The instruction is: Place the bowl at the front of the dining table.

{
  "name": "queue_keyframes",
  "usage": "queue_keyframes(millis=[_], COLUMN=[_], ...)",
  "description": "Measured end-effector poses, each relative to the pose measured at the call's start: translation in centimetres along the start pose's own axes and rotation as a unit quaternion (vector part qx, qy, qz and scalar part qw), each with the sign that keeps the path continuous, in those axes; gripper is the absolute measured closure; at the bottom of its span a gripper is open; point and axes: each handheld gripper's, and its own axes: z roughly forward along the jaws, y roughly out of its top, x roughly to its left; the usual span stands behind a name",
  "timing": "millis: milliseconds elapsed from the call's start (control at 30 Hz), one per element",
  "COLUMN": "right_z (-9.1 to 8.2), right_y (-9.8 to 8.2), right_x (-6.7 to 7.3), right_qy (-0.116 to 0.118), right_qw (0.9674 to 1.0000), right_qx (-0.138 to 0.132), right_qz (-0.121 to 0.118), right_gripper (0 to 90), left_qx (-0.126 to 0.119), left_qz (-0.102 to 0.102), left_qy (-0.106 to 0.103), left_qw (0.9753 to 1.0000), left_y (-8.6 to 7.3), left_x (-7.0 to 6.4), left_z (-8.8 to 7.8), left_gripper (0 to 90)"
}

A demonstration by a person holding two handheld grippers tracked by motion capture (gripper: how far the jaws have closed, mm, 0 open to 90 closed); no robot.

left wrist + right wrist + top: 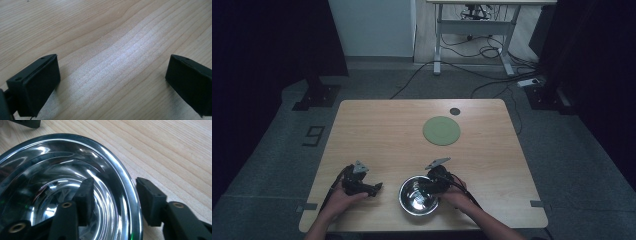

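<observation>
The steel bowl (pixel 418 195) is sitting on the near part of the wooden table (pixel 377 130), close to the front edge and a little right of the middle, its open mouth facing up and its polished inside catching reflections. The right gripper (pixel 426 186) is reaching over the bowl's right-hand rim, and in the right gripper view that rim (pixel 125 185) is running between the two black jaws: one jaw is hanging inside the bowl, the other is standing outside it above the tabletop. The jaws are standing half open, with a gap showing on either side of the rim, so the pads are not yet pressing the metal. The bowl is round, with no long axis to line up on; what matters is that the rim wall is lying squarely in the gap, so the coming move probably turns on closing straight across it. The left gripper (pixel 371 188) is resting just left of the bowl, clear of it, its jaws spread wide over bare wood with nothing between them, so the right hand is plainly the nearer one. Farther back, to the right, a flat green disc (pixel 441 130) is lying well apart from the bowl, with a small dark round mark (pixel 455 111) beyond it.
</observation>
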Motion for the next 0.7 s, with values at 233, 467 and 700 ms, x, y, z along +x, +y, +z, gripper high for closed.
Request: queue_keyframes(millis=[233, 467, 700], right_z=[0.04, 0.02, -0.08], right_y=[0.06, 0.14, 0.16], right_x=[0.26, -0.12, -0.49], right_qy=[0.008, 0.027, 0.041], right_qw=[0.9999, 0.9996, 0.9987], right_qx=[0.004, 0.008, 0.009], right_qz=[-0.009, 0.003, 0.028], right_gripper=[62.7, 67.7, 70.7], left_qx=[0.0, 0.0, 0.0], left_qz=[0.0, 0.0, 0.0], left_qy=[0.0, 0.0, 0.0], left_qw=[1.0, 1.0, 1.0], left_y=[0.0, 0.0, 0.0], left_x=[0.0, 0.0, 0.0], left_z=[0.0, 0.0, -0.01], left_gripper=[0.0, 0.0, 0.0])
